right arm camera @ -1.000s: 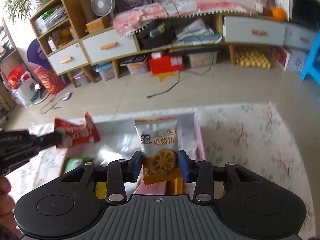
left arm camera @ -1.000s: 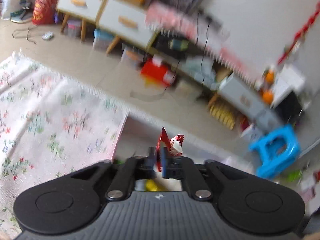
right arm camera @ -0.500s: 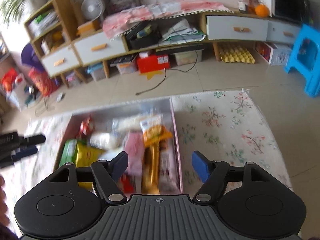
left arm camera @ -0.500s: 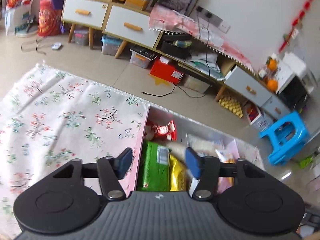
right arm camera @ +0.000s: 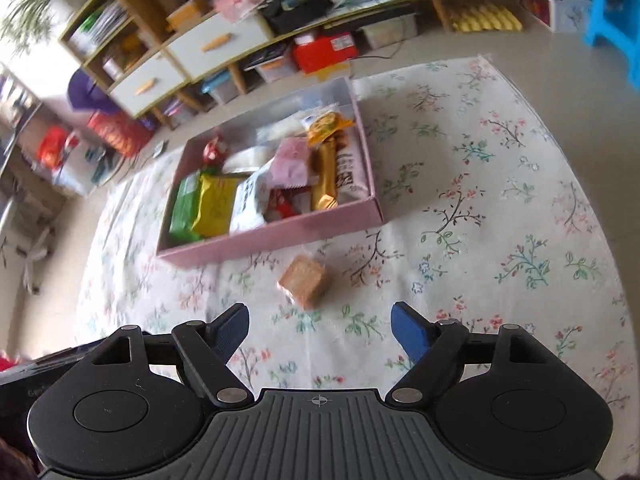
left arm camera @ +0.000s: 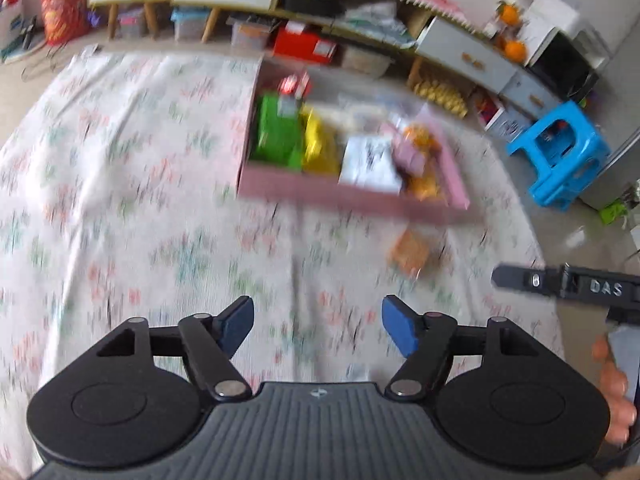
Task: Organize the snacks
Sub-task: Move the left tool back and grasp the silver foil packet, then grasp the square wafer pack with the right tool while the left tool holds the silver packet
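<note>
A pink box sits on the flowered cloth, filled with snack packets: green, yellow, white, pink, gold and a biscuit pack. A red-and-white candy packet lies at its far left corner. One brown biscuit packet lies loose on the cloth just in front of the box. My right gripper hovers near it, jaws opening, nothing between them. My left gripper is over bare cloth, jaws opening and empty.
The flowered cloth covers the table. Beyond it stand low cabinets with drawers, a red box on the floor and a blue stool. The right gripper's side and a hand show at the left wrist view's right edge.
Both grippers opened and let their packets drop into the box: the red candy from the left, the biscuit pack from the right. Both then pulled back from the box toward the near cloth.
</note>
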### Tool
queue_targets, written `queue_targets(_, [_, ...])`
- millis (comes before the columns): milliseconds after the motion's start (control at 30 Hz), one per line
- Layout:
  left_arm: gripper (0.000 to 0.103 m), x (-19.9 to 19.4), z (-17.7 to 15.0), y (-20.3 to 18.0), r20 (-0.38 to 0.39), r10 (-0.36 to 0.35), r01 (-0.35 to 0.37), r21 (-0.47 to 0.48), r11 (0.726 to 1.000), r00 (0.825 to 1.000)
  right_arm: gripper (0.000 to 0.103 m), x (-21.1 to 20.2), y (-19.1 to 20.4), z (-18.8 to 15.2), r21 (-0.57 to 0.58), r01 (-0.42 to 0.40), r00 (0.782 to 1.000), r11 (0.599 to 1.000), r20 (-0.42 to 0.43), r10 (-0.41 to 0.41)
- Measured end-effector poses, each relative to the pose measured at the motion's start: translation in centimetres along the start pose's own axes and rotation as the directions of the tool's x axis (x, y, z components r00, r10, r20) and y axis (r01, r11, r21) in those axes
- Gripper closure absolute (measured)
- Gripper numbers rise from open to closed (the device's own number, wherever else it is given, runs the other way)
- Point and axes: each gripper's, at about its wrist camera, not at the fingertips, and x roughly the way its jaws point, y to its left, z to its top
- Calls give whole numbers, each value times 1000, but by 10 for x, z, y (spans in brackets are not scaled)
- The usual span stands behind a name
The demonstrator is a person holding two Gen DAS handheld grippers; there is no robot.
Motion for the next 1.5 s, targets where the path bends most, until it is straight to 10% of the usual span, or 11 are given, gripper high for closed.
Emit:
queue_targets(300, [35, 36, -48, -18, -162, -25, 22, -15, 1000, 987, 23, 18, -1, -1, -65, 127, 991, 990, -25, -129])
queue_targets(500, [39, 52, -62, -49, -108, 43, -33, 96, 995, 993, 23, 17, 10, -2, -116, 94, 995, 989, -24, -97])
queue_targets(733, [70, 59, -62, -60, -50, 113, -101, 203, 974, 992, 23, 19, 12, -3, -121, 70, 997, 990, -33, -75])
queue_targets(1500, [71, 50, -50, -58, 60, 199, -208, 269, 940, 978, 23, 30, 9, 0, -103, 87, 993, 991, -64, -94])
